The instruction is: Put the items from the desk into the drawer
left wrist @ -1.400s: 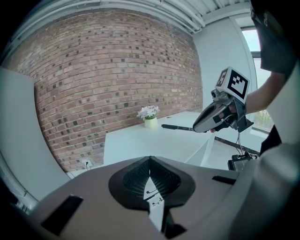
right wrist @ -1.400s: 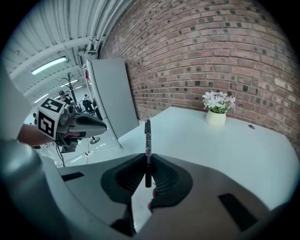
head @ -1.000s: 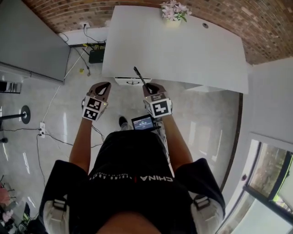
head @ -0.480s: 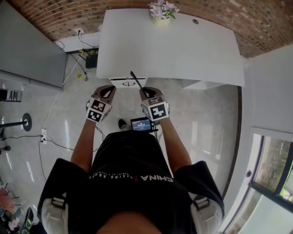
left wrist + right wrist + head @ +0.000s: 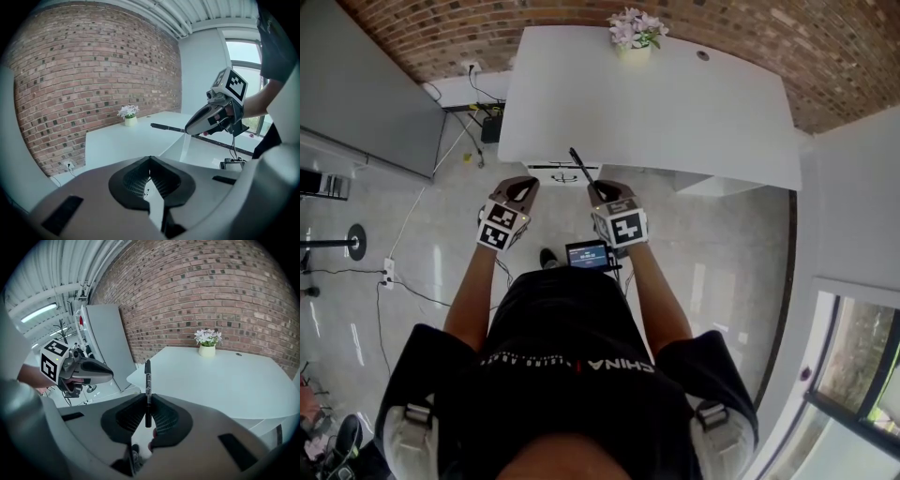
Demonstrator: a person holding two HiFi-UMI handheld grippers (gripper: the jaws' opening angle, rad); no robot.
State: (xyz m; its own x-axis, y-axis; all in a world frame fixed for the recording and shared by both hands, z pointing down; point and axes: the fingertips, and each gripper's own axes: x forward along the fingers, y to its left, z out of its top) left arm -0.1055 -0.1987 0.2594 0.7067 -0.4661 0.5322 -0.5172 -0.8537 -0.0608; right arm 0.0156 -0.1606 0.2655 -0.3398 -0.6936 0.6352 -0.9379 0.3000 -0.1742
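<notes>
Still, right gripper (image 5: 600, 188) clamps black pen (image 5: 581, 164), left gripper (image 5: 522, 185) unmoved.

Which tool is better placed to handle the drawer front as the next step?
Left. The left tool is empty, jaws together, and hangs just before the drawer. The right tool is shut on a pen, so it probably cannot grip anything else.

A black pen (image 5: 147, 380) is pictured before the white desk (image 5: 675, 112), backed by a red-brown brick wall (image 5: 769, 28). Pale pink flowers (image 5: 635, 28) are seen at the desk's far edge; black-and-white square markers are borne by the grey left gripper (image 5: 523, 185) and right gripper (image 5: 602, 190).
</notes>
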